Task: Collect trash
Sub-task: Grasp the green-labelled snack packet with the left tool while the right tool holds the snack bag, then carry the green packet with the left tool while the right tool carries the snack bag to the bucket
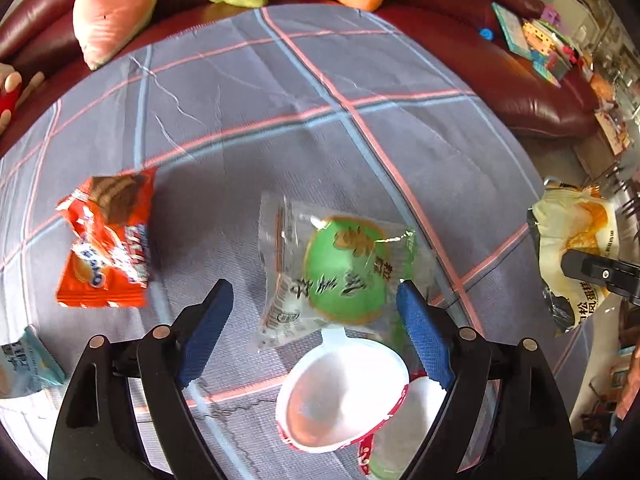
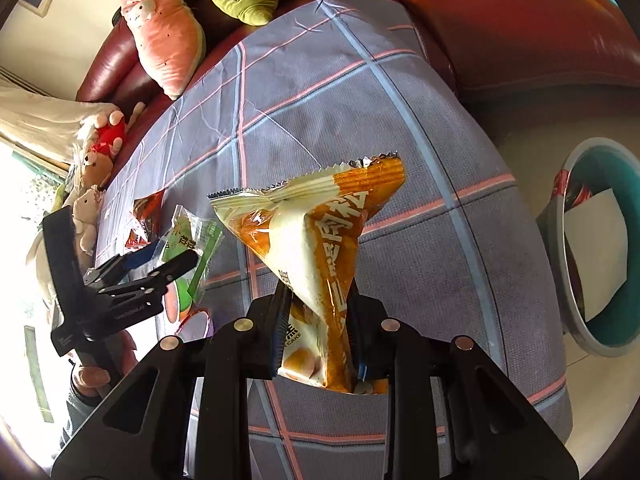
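Note:
My left gripper (image 1: 314,288) stands open over the checked cloth (image 1: 280,120). A clear wrapper with a green round label (image 1: 344,268) lies between its blue pads (image 1: 204,332), and neither pad presses on it. Just below it sits a white plastic cup with a red rim (image 1: 344,396). My right gripper (image 2: 318,300) is shut on a yellow-and-orange cake wrapper (image 2: 316,232), held up above the cloth. That wrapper (image 1: 576,240) also shows at the right edge of the left wrist view. The left gripper (image 2: 172,256) appears at the left of the right wrist view.
An orange snack wrapper (image 1: 104,240) and a pale blue packet (image 1: 24,360) lie left of the left gripper. A grey basin (image 2: 554,232) with paper and a red wrapper inside stands on the floor to the right. Plush toys (image 2: 168,36) line the red sofa behind.

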`<action>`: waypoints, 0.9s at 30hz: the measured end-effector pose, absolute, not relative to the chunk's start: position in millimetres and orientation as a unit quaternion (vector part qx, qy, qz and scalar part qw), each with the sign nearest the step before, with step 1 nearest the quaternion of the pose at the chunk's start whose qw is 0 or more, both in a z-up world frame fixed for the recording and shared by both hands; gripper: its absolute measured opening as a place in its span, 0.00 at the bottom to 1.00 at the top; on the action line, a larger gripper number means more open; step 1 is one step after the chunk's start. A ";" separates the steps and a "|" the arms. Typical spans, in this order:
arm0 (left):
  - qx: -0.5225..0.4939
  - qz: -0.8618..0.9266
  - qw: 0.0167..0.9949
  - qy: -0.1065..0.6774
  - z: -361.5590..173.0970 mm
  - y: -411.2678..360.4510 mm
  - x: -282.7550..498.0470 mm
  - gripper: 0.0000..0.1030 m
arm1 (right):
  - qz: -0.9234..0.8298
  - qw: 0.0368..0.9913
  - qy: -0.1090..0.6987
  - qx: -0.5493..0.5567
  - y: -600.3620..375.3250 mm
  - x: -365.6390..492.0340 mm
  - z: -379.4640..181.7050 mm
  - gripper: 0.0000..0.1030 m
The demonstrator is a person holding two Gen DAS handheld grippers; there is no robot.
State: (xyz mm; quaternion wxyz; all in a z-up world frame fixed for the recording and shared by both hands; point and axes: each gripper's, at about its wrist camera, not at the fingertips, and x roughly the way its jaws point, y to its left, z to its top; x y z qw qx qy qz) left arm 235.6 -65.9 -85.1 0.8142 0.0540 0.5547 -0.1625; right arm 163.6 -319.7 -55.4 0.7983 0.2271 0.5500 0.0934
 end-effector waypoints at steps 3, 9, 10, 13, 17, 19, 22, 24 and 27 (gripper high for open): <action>0.051 -0.164 0.818 0.549 -88.0 -72.1 234.2 0.76 | 0.091 0.798 0.548 0.234 -322.5 160.6 -57.5 0.24; 0.042 -0.150 0.834 0.529 -74.1 -78.6 227.5 0.44 | 0.083 0.797 0.544 0.249 -335.1 153.9 -60.4 0.24; 0.035 -0.149 0.837 0.526 -69.8 -77.9 225.6 0.44 | 0.082 0.797 0.542 0.255 -337.6 152.0 -60.3 0.24; 0.026 -0.148 0.847 0.510 -52.6 -79.5 219.6 0.44 | 0.081 0.797 0.536 0.267 -343.6 148.3 -59.3 0.24; 0.022 -0.172 0.852 0.494 -27.6 -94.1 209.4 0.44 | 0.079 0.800 0.525 0.279 -352.1 142.0 -54.7 0.24; 0.031 -0.187 0.855 0.483 -18.1 -110.3 202.3 0.44 | 0.076 0.804 0.516 0.286 -359.5 136.4 -51.1 0.24; 0.039 -0.219 0.848 0.481 -10.5 -138.5 190.9 0.44 | 0.068 0.810 0.497 0.305 -381.7 124.4 -44.5 0.24; 0.051 -0.237 0.843 0.480 -8.8 -161.2 184.1 0.44 | 0.050 0.815 0.482 0.319 -405.0 113.3 -38.7 0.24; 0.064 -0.268 0.832 0.482 -7.4 -199.4 174.5 0.44 | 0.022 0.820 0.462 0.336 -440.4 97.0 -32.0 0.24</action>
